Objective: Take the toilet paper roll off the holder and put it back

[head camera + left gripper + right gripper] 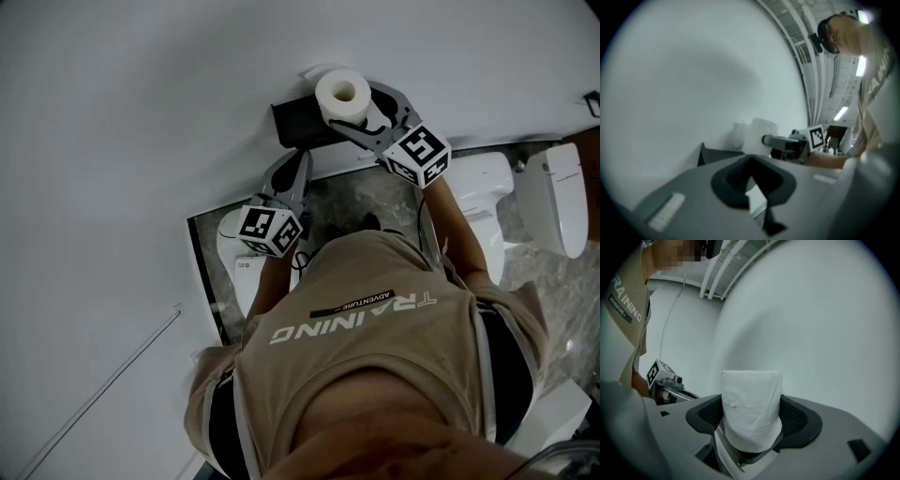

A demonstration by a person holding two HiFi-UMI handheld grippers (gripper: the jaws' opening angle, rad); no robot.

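The white toilet paper roll (343,93) is off the black holder (298,123) and sits just above and to the right of it against the wall. My right gripper (362,111) is shut on the roll, one finger on each side. In the right gripper view the roll (751,404) stands upright between the dark pads (801,420). My left gripper (302,161) hangs lower left of the holder, jaws together, holding nothing. The left gripper view shows its own gripper (752,183), with the roll (759,135) and holder (717,154) beyond.
A plain white wall (141,141) fills the left and top. A white toilet (483,192) and a second white fixture (555,197) stand at the right on a grey stone floor (342,202). Another white fixture (236,267) lies below my left gripper. The person's beige shirt (375,356) covers the lower frame.
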